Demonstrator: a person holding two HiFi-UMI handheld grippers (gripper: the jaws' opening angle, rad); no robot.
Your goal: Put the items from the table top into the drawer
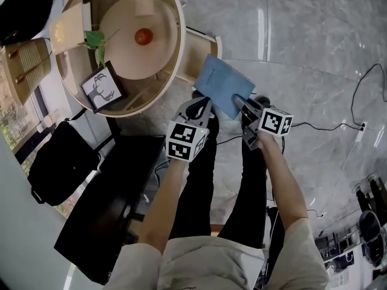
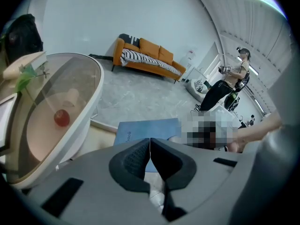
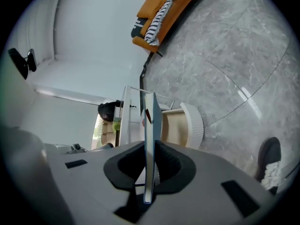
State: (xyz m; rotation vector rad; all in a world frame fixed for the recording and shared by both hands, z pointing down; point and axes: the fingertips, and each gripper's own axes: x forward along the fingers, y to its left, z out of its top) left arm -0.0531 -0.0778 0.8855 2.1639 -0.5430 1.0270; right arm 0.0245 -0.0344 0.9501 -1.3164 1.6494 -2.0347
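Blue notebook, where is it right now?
Head view, centre: the blue notebook is clamped by its edge in the right gripper, held above the floor beside the round table's open drawer, with the shut left gripper close alongside.
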